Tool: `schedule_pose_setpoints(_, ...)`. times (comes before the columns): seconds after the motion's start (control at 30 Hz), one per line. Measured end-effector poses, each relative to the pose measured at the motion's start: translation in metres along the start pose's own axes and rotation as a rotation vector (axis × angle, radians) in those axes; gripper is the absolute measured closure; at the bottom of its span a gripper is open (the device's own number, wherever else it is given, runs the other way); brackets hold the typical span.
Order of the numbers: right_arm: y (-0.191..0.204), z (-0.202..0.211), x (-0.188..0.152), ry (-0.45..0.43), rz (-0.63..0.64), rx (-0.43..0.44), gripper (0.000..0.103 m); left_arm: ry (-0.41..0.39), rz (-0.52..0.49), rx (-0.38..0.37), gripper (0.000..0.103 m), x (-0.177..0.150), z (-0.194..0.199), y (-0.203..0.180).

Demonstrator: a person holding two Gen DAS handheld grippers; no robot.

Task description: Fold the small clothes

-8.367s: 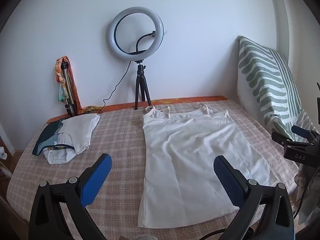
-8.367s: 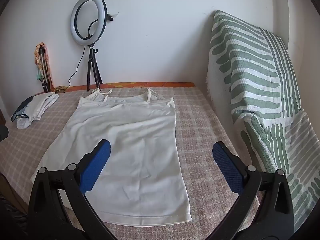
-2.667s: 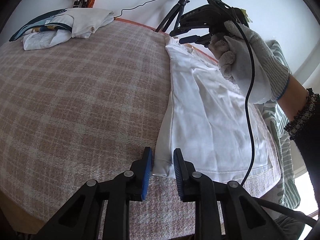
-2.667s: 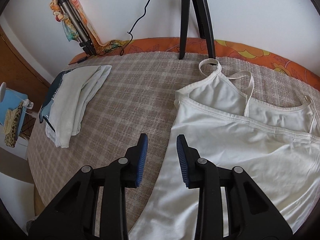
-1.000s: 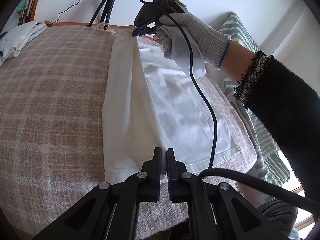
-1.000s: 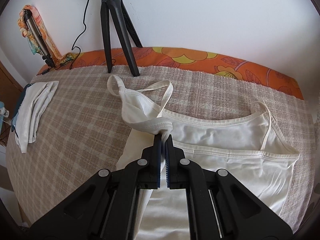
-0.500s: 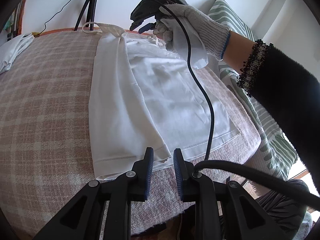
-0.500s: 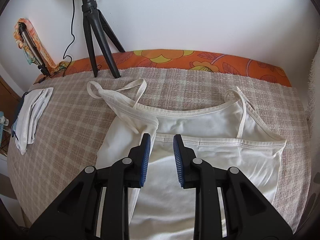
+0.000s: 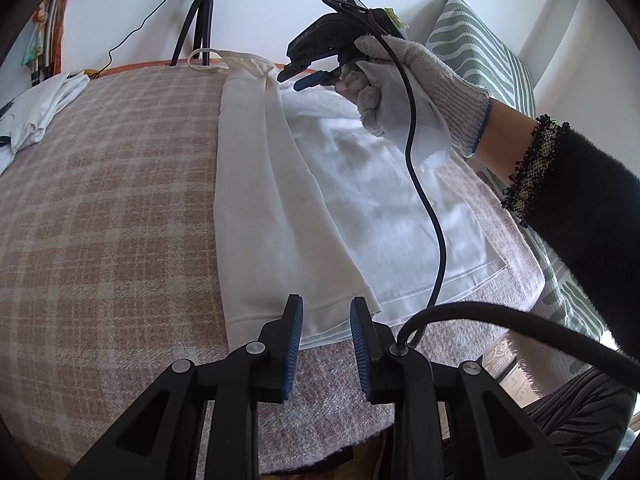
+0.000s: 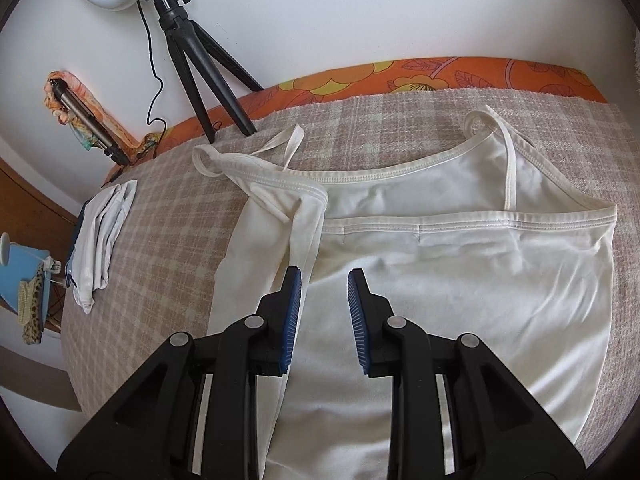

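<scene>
A white strappy top (image 9: 320, 184) lies flat on the checked blanket (image 9: 104, 208), its left side folded inward as a long strip. My left gripper (image 9: 325, 316) hovers open just above the hem of that strip, nothing between its blue pads. In the right wrist view the top (image 10: 460, 280) shows its neckline and straps, the folded edge running down the left. My right gripper (image 10: 320, 288) is open above the chest area, clear of the cloth. From the left wrist view the right gripper (image 9: 304, 74), in a gloved hand (image 9: 408, 92), hangs over the neckline.
A pile of folded clothes (image 10: 100, 236) sits at the blanket's left. A ring light on a black tripod (image 10: 200, 60) stands at the back by the wall, its cable trailing. A green striped cushion (image 9: 480, 52) leans at the right. An orange floral edge (image 10: 400, 76) borders the back.
Both grippers let go of the top's left edge after laying it inward, and now stand open. The right gripper drew back and lower over the chest; the left stayed at the hem.
</scene>
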State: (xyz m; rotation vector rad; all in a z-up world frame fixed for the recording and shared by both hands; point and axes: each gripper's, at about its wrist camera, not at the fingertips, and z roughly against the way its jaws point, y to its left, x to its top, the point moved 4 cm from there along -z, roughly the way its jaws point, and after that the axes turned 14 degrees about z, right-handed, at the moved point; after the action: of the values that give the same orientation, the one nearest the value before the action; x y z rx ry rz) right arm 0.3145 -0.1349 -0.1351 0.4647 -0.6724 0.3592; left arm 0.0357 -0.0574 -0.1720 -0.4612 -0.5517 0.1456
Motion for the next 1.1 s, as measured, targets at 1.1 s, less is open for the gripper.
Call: schedule_pose_setpoints(1.1,-0.035,0.234,-0.081,-0.281,-0.019,-0.109,0.072,-0.194,-0.235,0.141,0.075,-0.012,0.045,0.004)
